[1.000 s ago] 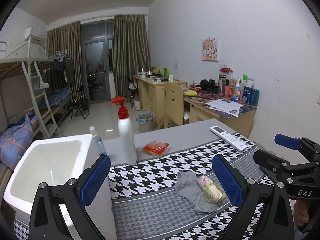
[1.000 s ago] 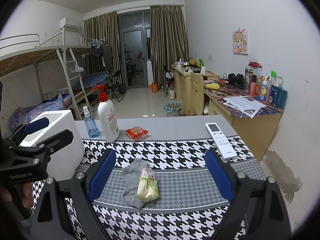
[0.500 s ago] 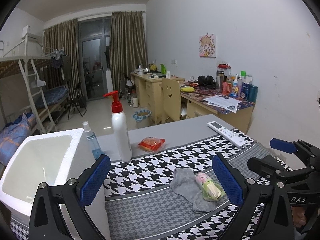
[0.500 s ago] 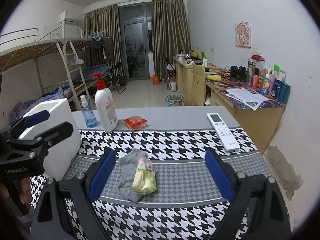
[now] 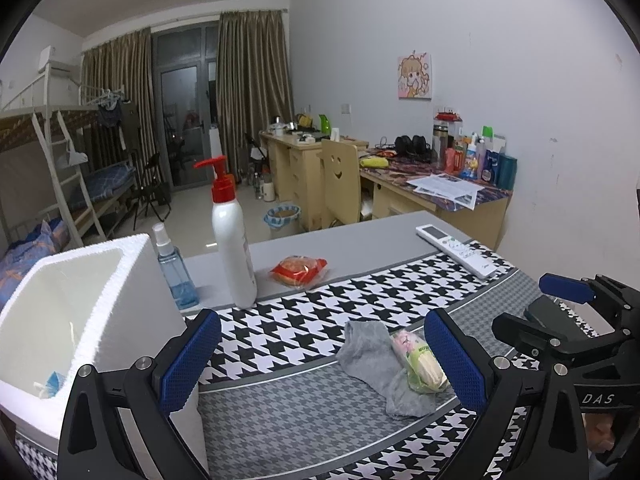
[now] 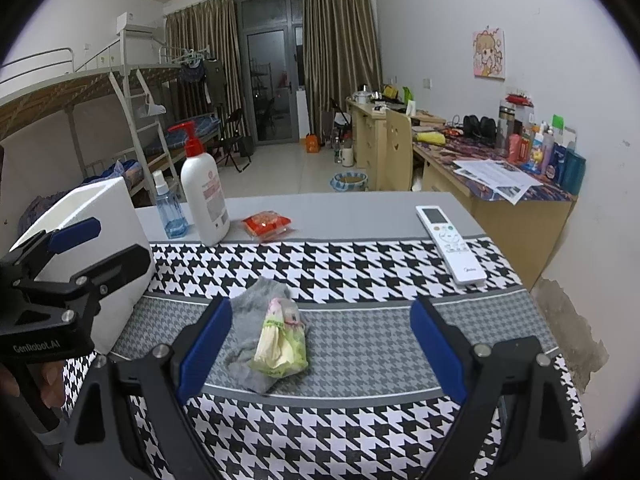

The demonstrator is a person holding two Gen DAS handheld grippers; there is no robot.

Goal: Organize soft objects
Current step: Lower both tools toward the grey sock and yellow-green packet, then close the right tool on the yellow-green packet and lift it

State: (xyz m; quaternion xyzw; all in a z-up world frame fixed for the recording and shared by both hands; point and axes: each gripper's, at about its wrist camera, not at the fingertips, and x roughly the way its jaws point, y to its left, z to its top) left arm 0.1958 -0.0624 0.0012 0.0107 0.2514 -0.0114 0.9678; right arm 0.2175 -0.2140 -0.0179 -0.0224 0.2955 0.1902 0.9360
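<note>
A grey sock (image 5: 370,354) (image 6: 256,304) lies crumpled on the houndstooth table mat. On top of it rests a small plastic packet (image 5: 418,360) (image 6: 282,342) with pale yellow and pink contents. A red snack packet (image 5: 299,271) (image 6: 266,224) lies further back on the grey table. A white foam box (image 5: 80,312) (image 6: 100,208) stands open at the left. My left gripper (image 5: 320,360) hovers open beside the box, the sock just inside its right finger. My right gripper (image 6: 322,348) hangs open and empty above the sock and packet.
A white pump bottle (image 5: 232,236) (image 6: 204,196) and a blue spray bottle (image 5: 176,268) (image 6: 168,210) stand behind the mat. A white remote (image 5: 458,250) (image 6: 450,244) lies at the right. Desks, a chair and a bunk bed fill the room beyond.
Both grippers have sunk a little toward the table and tilted down, so the sock and packet look larger. Both stay open. Nothing on the table has moved.
</note>
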